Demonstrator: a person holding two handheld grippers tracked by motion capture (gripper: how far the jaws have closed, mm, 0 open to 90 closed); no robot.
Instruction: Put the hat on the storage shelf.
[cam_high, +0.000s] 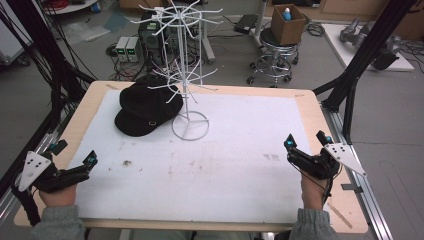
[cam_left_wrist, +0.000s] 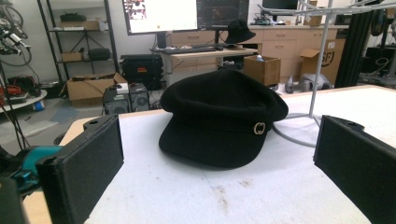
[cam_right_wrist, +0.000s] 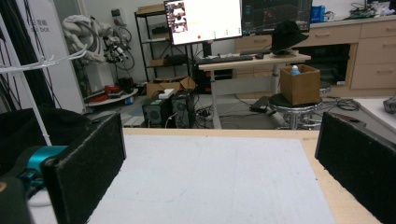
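A black cap (cam_high: 145, 107) with a small metal emblem lies on the white mat (cam_high: 225, 170) at the back left. It rests against a white wire hanging rack (cam_high: 186, 70), whose ring base (cam_high: 190, 126) stands on the mat. My left gripper (cam_high: 75, 153) is held open at the table's left front edge. The cap (cam_left_wrist: 222, 116) lies straight ahead of that gripper (cam_left_wrist: 219, 158) and apart from it, with the rack pole (cam_left_wrist: 320, 65) to its right. At the right edge my right gripper (cam_high: 306, 141) is open and holds nothing. Bare mat lies between its pads (cam_right_wrist: 219, 163), with the cap (cam_right_wrist: 28, 130) at far left.
The wooden table rim (cam_high: 310, 107) borders the mat on all sides. Black frame struts (cam_high: 357, 60) rise at the right and cables (cam_high: 30, 55) hang at the left. A stool carrying a cardboard box (cam_high: 287, 22) and computer cases (cam_high: 127, 47) stand on the floor behind.
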